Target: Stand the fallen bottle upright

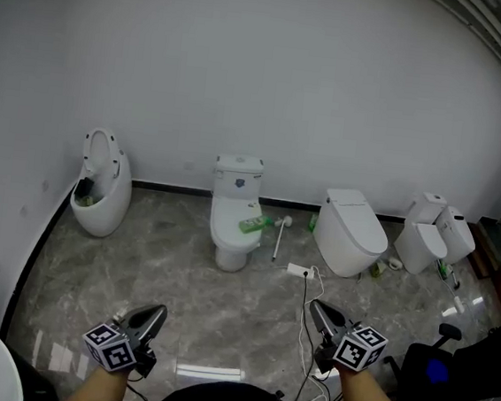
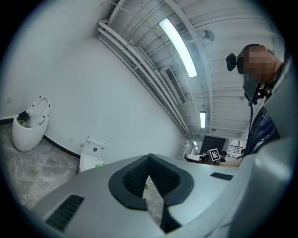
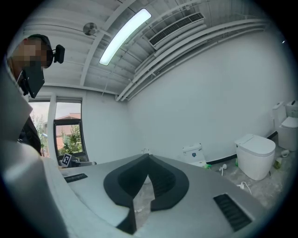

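- Green bottle (image 1: 251, 225): lying on its side on the seat of the middle toilet (image 1: 226, 241), which stands by the back wall.
- White brush (image 1: 279, 236): on the floor just right of that toilet. A power strip (image 1: 299, 270) with its cable lies nearer you.
- Your left gripper (image 1: 154, 314) and right gripper (image 1: 317, 309) sit low in the head view. Both point toward the toilets, well apart from the bottle.
- Left gripper view: fingers pressed together at the tips, nothing between them.
- Right gripper view: the same, tips together and empty.
- Grey marbled floor (image 1: 156, 256) lies between you and the bottle.
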A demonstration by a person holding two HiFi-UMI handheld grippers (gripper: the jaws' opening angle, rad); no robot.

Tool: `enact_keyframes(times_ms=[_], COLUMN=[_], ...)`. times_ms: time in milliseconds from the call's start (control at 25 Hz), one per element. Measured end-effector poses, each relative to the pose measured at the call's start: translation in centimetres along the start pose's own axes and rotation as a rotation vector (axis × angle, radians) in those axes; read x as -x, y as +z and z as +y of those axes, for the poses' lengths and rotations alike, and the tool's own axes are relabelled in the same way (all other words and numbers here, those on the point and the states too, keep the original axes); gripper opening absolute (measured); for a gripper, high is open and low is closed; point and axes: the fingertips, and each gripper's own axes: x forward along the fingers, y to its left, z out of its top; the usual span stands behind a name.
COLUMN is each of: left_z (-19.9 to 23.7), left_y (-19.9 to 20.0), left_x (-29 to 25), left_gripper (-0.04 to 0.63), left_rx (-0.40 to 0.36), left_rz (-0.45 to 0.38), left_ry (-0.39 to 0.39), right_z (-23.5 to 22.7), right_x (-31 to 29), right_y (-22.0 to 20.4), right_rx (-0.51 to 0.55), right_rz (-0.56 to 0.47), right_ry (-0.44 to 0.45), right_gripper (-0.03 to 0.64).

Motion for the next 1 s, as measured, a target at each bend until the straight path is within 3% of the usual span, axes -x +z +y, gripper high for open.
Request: enact_keyframes(times_ms=[200,480,760,1000], left_z=[7.2,12.2,14.5,16.0], left_y=[3.0,5.6,5.8,7.6], left_x=[1.3,-0.4,-5.7,-14.8], left_gripper=[0.018,0.018,0.018,0.018], left_rx=[0.005,0.016,0.004,-0.001], left_rz=[0.003,0.005,0.003,-0.019], left_ry=[-0.011,0.002,0.043,0.111], right_z=[1.9,0.5,-5.6,-14.7], right_x=[-6.7,-13.4,-18.5,-24.0], right_y=[-0.3,0.0,0.3,3.9], right_rx=[-0.009,-0.034,-0.054,-0.070], right_rz=[-0.022,-0.006,-0.005,0.016], right_ry=[-0.018,-0.016,0.040,0.102], right_gripper=[0.014,0.014,0.014,0.014])
